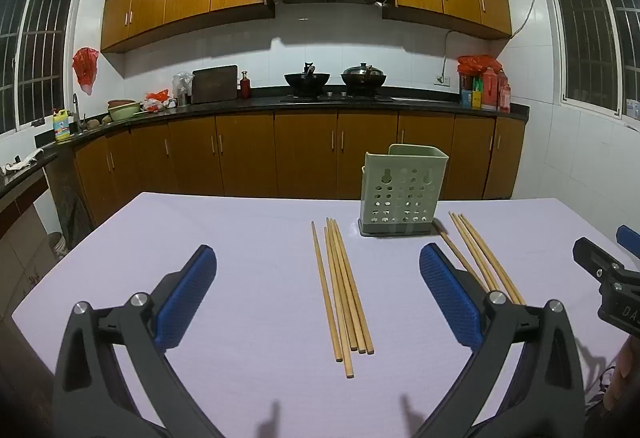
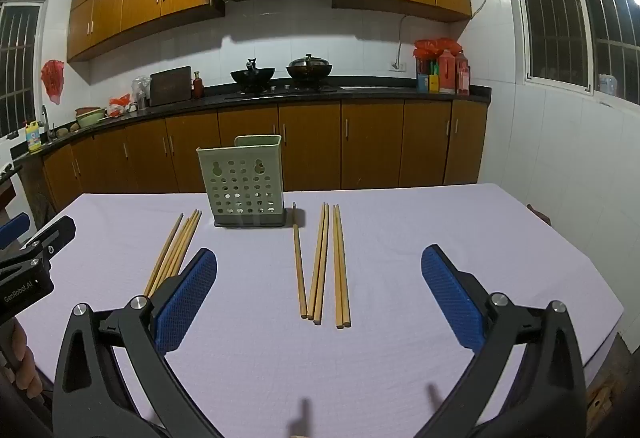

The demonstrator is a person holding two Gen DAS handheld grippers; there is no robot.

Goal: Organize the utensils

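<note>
While both tools, left tool (image 1: 318, 286) and right tool (image 2: 319, 288), hover spread apart and empty, chopsticks (image 1: 342, 290) lie at frame centre on the lilac desk (image 1: 240, 230), flanking a green holder (image 1: 404, 190).

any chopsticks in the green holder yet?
No. The green holder shows only light through its holes, and both groups of chopsticks lie flat on the table.
</note>
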